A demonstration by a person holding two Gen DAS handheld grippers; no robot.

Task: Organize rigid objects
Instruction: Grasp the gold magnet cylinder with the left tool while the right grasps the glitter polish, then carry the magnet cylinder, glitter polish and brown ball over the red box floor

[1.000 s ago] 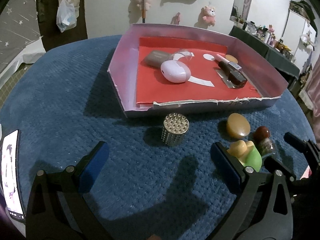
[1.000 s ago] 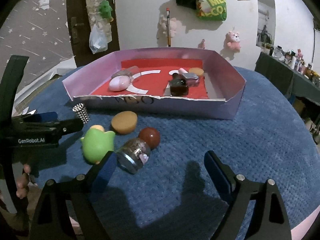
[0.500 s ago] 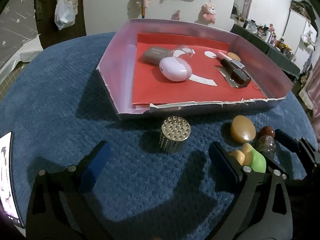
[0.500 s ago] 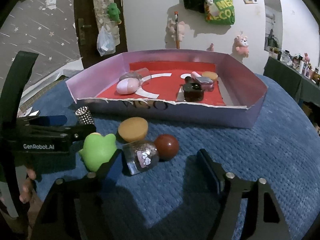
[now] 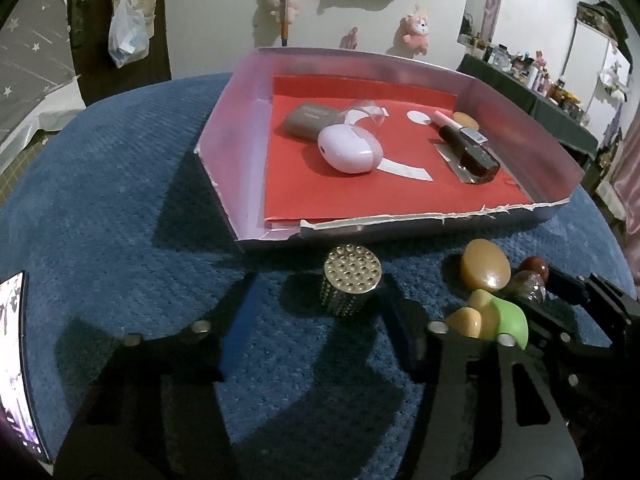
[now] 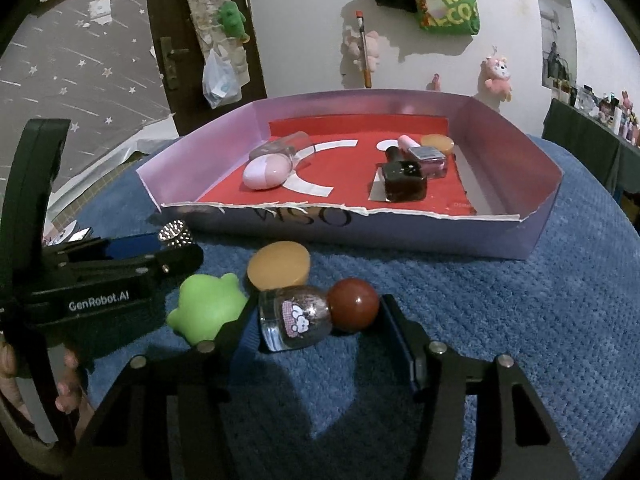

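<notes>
Landmark: shallow lilac tray (image 6: pixel 400 236) with a red liner, on the blue cloth (image 6: pixel 520 340); "MISO"-like lettering on its torn front wall.
Left gripper (image 5: pixel 316 320): fingers spread, on either side of the studded metal cylinder (image 5: pixel 351 285), which stands upright just before the tray's front wall; body reads "GenRobot.AI" in the right wrist view.
Right gripper (image 6: pixel 316 332): fingers spread around the glitter bottle (image 6: pixel 294 317), which lies on its side before the tray; brown ball cap, cartoon sticker.
Beside the bottle: green toy (image 6: pixel 208 306), tan disc (image 6: pixel 279 265).
Inside tray: lilac egg-shaped case (image 5: pixel 350 149), dark bottle (image 5: pixel 470 153).
</notes>
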